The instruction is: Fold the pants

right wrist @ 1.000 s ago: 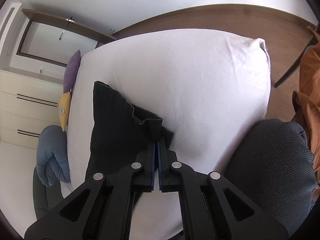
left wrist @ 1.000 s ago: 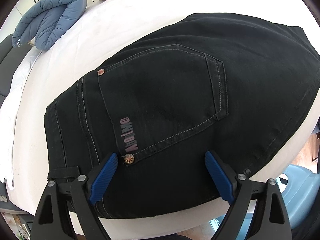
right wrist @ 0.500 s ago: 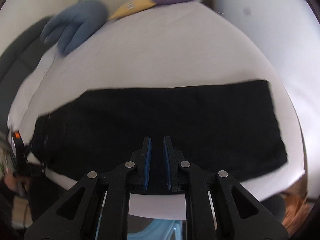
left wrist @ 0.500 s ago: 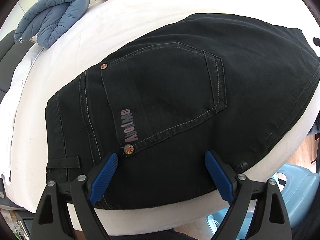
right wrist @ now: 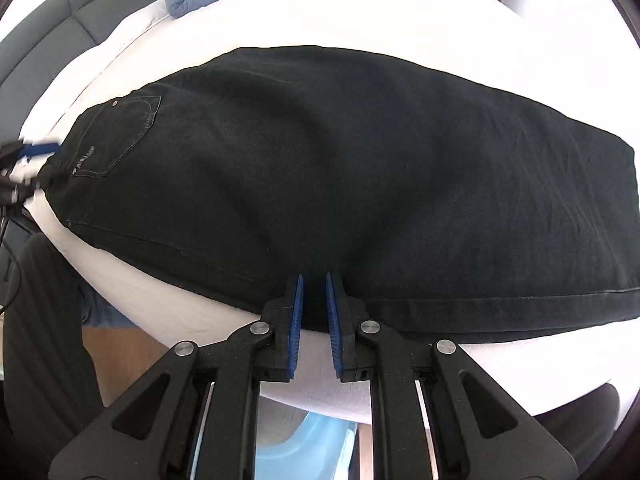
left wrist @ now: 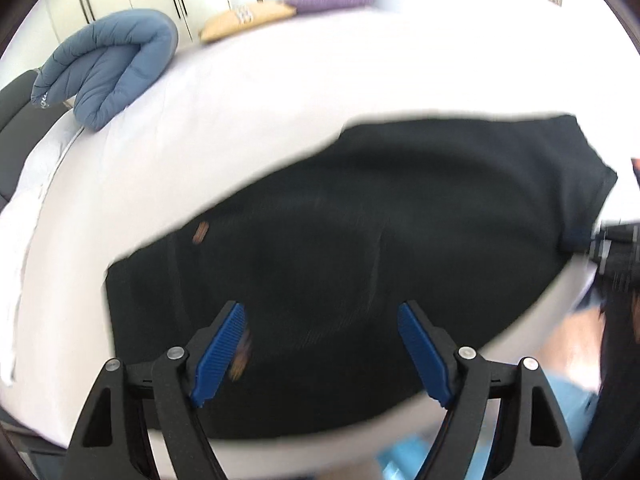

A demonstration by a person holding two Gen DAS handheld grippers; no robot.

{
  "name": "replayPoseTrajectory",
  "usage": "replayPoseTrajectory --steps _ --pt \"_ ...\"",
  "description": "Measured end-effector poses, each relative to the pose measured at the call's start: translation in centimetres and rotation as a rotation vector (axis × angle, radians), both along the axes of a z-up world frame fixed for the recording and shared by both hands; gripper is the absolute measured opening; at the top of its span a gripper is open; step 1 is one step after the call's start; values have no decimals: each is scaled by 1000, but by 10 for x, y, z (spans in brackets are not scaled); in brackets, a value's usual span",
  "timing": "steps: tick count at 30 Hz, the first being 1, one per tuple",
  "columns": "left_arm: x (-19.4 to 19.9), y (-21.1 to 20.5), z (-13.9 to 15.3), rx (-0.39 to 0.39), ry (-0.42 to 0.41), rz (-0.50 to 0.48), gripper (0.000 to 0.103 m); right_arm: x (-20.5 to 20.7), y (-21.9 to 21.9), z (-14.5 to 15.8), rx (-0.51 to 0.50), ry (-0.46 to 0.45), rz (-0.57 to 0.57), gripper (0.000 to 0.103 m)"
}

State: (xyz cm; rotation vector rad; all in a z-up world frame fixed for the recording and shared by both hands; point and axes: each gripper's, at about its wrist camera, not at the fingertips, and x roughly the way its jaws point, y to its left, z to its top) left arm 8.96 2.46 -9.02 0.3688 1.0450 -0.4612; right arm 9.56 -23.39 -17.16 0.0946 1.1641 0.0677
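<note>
Black jeans [right wrist: 360, 160] lie folded lengthwise across the white bed [right wrist: 400, 20], waistband and back pocket [right wrist: 120, 132] to the left, hems to the right. My right gripper [right wrist: 313, 280] hovers at their near edge with only a narrow gap between its blue pads and no cloth in it. In the blurred left wrist view the jeans [left wrist: 400, 220] lie under my left gripper [left wrist: 320, 308]. Its jaws stand wide and are closing, with nothing pressed between the pads. The left gripper's blue pad [right wrist: 36, 148] shows by the waistband.
A folded blue quilt [left wrist: 108, 68], a yellow cushion [left wrist: 244, 20] and a purple cushion [left wrist: 328, 0] sit at the bed's far side. A grey padded headboard [right wrist: 40, 40] curves at the left. A person's dark trouser leg [right wrist: 44, 340] and a pale blue plastic item [right wrist: 304, 440] are below the near edge.
My right gripper let go of the trouser-leg fabric it was shut on and swung round over the flat jeans. My left gripper lifted back from the pocket and its jaws narrowed a little.
</note>
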Motion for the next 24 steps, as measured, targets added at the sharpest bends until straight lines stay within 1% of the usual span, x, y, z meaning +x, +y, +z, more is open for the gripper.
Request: replayPoseTrajectory --steps 2,3,4,5,6,7,8,10,12,15,17,18,19,20,21,22,23,24 --pt "15 -19 -12 -43 11 6 81 2 0 -1 -16 14 5 12" --pt "19 -26 -23 -35 26 1 81 3 2 -1 -22 19 7 12" --pt "22 -32 -36 -9 46 -6 81 7 5 -1 -28 27 10 12" --pt "22 -37 -56 42 80 -11 81 2 12 0 -35 45 28 12" --pt "16 -36 -64 50 86 -11 82 1 11 3 -33 66 35 12" --pt "11 -29 -64 8 63 4 82 -2 7 10 -19 83 20 12" --pt "9 -20 -65 -27 77 39 84 -5 0 22 11 60 -6 12" --pt "3 -8 -63 -65 77 86 84 3 -10 46 92 -16 -20 12" --pt "-7 1 -63 -77 61 104 84 35 -6 61 193 -57 21 12" --pt "-16 5 -63 -95 57 129 84 101 26 64 337 -90 144 12" --pt "-22 9 -63 -111 59 150 84 155 53 53 490 -66 187 12" --pt "-33 11 -64 -110 56 155 84 180 67 41 565 -39 197 12" --pt "-34 11 -64 -101 52 153 84 194 76 33 598 -25 202 12" --pt "-27 19 -64 -92 50 149 84 214 88 17 633 0 203 12" --pt "-19 14 -64 -86 54 148 84 233 99 -6 659 50 189 12" --pt "-17 13 -65 -88 60 148 84 249 106 -33 658 113 147 12" --pt "-17 13 -65 -89 64 145 84 255 106 -49 642 145 117 9" --pt "-17 12 -65 -87 67 137 84 263 102 -68 646 168 84 0"
